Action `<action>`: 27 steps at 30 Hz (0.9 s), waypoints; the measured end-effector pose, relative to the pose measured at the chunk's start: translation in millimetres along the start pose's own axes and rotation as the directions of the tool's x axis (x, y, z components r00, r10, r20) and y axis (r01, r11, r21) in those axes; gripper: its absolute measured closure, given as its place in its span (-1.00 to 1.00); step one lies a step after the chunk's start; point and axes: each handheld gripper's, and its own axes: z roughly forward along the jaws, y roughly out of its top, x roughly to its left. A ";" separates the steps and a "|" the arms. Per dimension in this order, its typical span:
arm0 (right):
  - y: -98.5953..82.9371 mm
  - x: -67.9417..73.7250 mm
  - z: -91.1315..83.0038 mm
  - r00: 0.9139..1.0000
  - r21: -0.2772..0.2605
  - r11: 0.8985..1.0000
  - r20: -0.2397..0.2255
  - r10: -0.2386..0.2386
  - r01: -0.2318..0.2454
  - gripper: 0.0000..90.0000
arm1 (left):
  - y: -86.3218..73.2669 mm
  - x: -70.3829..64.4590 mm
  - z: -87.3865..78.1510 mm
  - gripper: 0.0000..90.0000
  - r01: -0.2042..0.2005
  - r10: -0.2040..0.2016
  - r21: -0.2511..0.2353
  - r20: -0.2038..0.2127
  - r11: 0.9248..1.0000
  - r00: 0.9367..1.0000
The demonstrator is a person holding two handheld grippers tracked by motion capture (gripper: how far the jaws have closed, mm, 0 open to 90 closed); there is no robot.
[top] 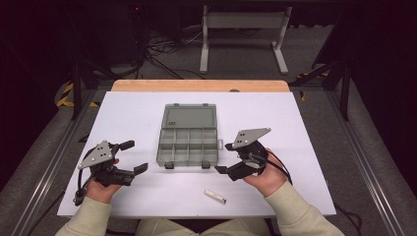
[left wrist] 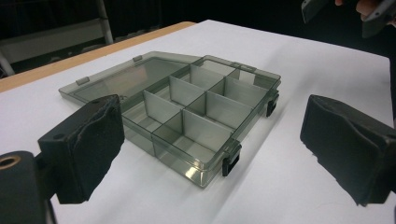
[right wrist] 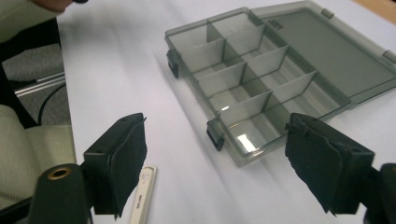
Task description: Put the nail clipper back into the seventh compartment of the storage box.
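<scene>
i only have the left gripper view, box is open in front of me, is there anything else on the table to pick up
Observer: Yes. A small white tube lies on the table near the front edge, closer to the person than the organizer box.
Operator: which tool is nearer to it
Observer: The right tool; in the right gripper view the tube lies just beside its near jaw.
Operator: is the right tool open
Observer: Yes, its jaws stand wide apart with nothing between them, like the left tool.
Operator: anything in the box compartments
Observer: From above, they all look empty.
</scene>
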 end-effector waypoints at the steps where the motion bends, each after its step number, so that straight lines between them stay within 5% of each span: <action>1: -1.3 2.4 1.5 1.000 0.012 1.000 -0.001 -0.007 0.007 -0.53 | -0.1 -0.3 0.1 -0.85 0.006 -0.006 0.000 0.001 1.000 1.000; 27: -32.2 27.6 31.9 0.998 0.168 0.986 -0.062 -0.008 0.018 -0.54 | -0.4 0.0 -0.1 -0.85 0.000 0.000 0.001 0.002 1.000 1.000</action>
